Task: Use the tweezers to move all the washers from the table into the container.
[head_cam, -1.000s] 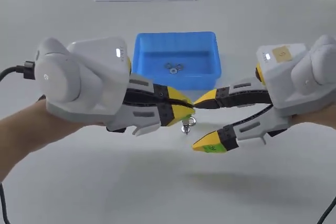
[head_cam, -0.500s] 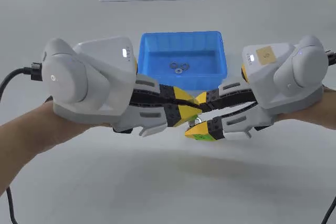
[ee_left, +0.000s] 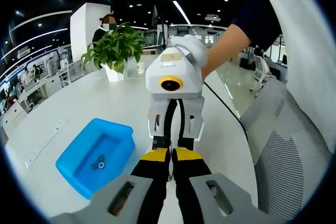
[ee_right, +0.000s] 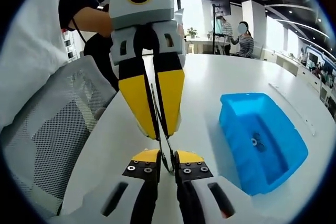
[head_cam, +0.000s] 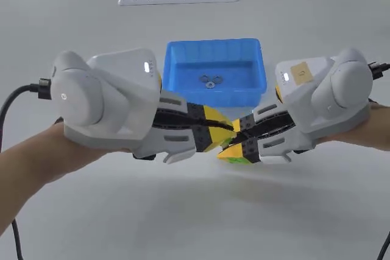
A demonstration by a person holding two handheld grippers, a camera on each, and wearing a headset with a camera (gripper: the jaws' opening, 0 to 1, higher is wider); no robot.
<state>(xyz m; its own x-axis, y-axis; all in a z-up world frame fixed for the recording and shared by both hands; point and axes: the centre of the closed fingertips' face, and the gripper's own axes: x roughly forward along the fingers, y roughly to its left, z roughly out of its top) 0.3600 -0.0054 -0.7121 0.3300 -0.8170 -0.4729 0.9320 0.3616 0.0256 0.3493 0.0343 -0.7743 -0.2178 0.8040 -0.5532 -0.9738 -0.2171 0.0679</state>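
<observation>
Tip to tip over the tabletop (head_cam: 183, 211): the left hand-held gripper (head_cam: 224, 133) and the right hand-held gripper (head_cam: 236, 143) meet nose to nose, just in front of the container (head_cam: 213, 44). The reason is the tweezers (ee_right: 163, 135), a thin, springy pair of metal blades too slim for one blunt jaw pair to steer. The left hand-held gripper has its yellow jaws pressed nearly together on the blades. The right one is narrowed to a slit around the lower end, probably to squeeze or steady them. Whether a washer sits in the very tips I cannot tell, because the jaws cover them. The container is a shallow, glossy blue plastic tray with sloped walls, lying open beyond the grippers. A few washers (head_cam: 210, 81), small flat metal rings, lie bunched on its floor. The tabletop is smooth, matte and pale, so rings on it would slide easily.
</observation>
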